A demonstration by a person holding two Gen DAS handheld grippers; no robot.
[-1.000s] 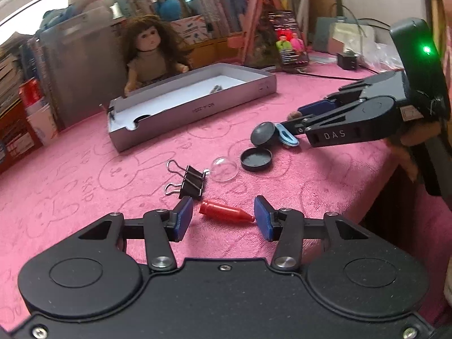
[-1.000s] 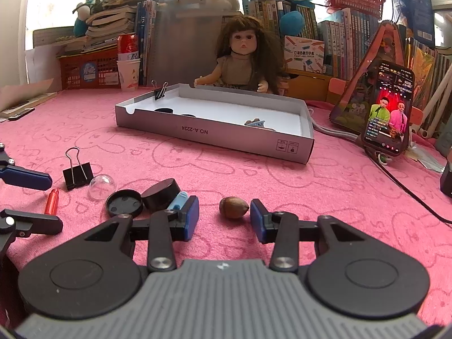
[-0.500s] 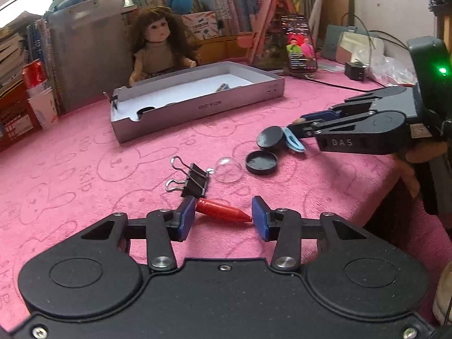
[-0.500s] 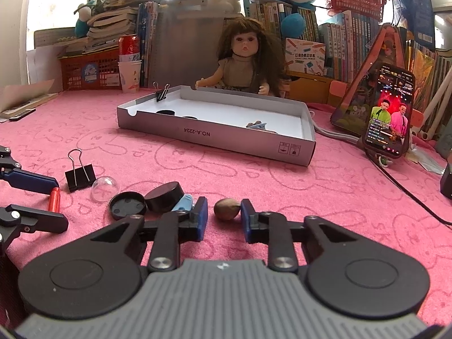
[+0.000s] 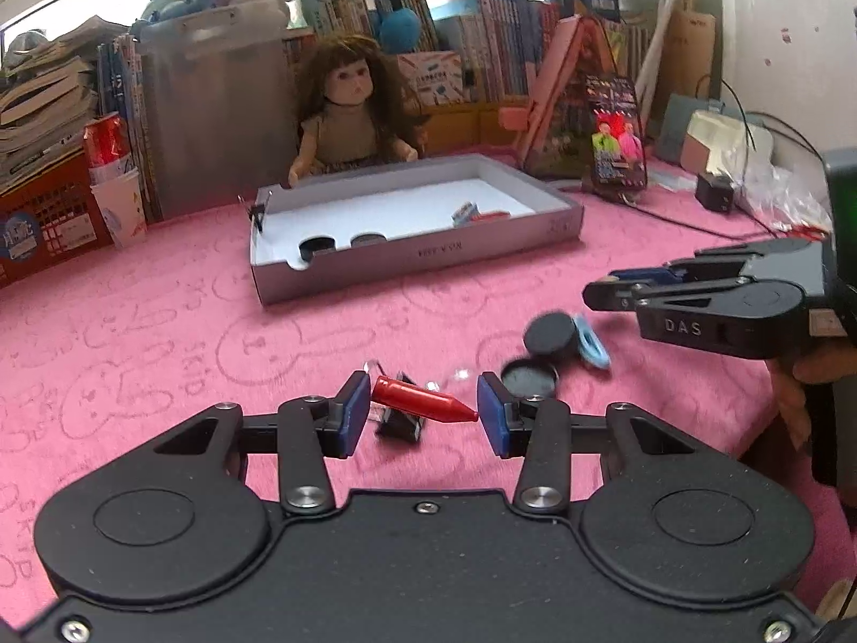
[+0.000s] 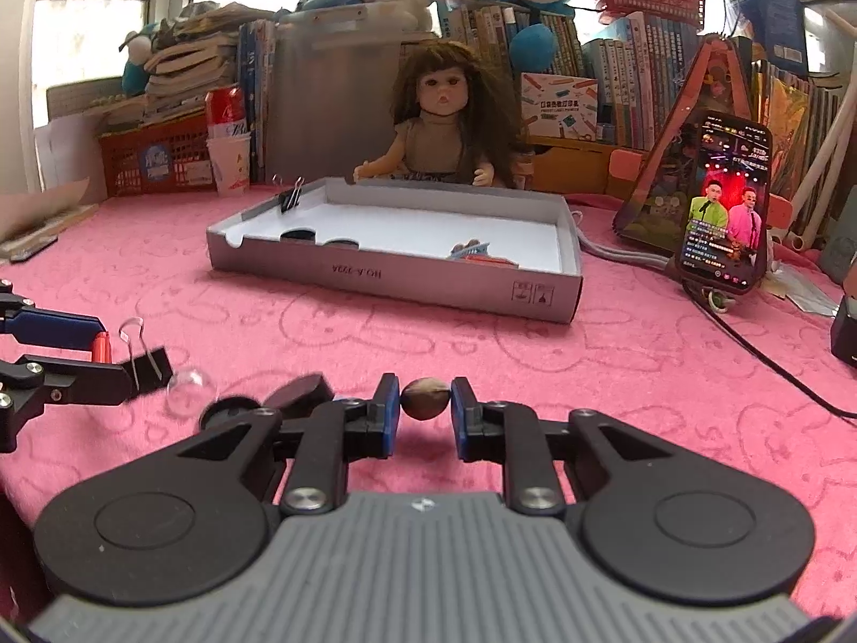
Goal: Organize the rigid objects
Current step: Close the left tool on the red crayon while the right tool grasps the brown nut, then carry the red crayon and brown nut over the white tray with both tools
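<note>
My left gripper (image 5: 423, 411) is shut on a red bullet-shaped piece (image 5: 422, 406) and holds it above a black binder clip (image 5: 399, 427). My right gripper (image 6: 425, 411) is shut on a brown nut (image 6: 425, 405), lifted off the pink cloth. The grey cardboard tray (image 6: 396, 276) stands ahead in both views, also in the left wrist view (image 5: 418, 257), with two black discs (image 5: 316, 245) and a small blue-red item (image 5: 467, 212) inside. The right gripper (image 5: 605, 289) also shows at the right of the left wrist view.
A black lid (image 5: 529, 378), a black cap (image 5: 549, 333), a blue ring (image 5: 592, 344) and a clear dome (image 6: 187, 388) lie on the pink cloth. A binder clip (image 6: 292, 198) sits on the tray's rim. A doll (image 6: 442, 123), a phone (image 6: 723, 209), books and cables stand behind.
Both grippers have closed on their objects and lifted: the left on the red piece, the right on the nut. The tray looks nearer in both views.
</note>
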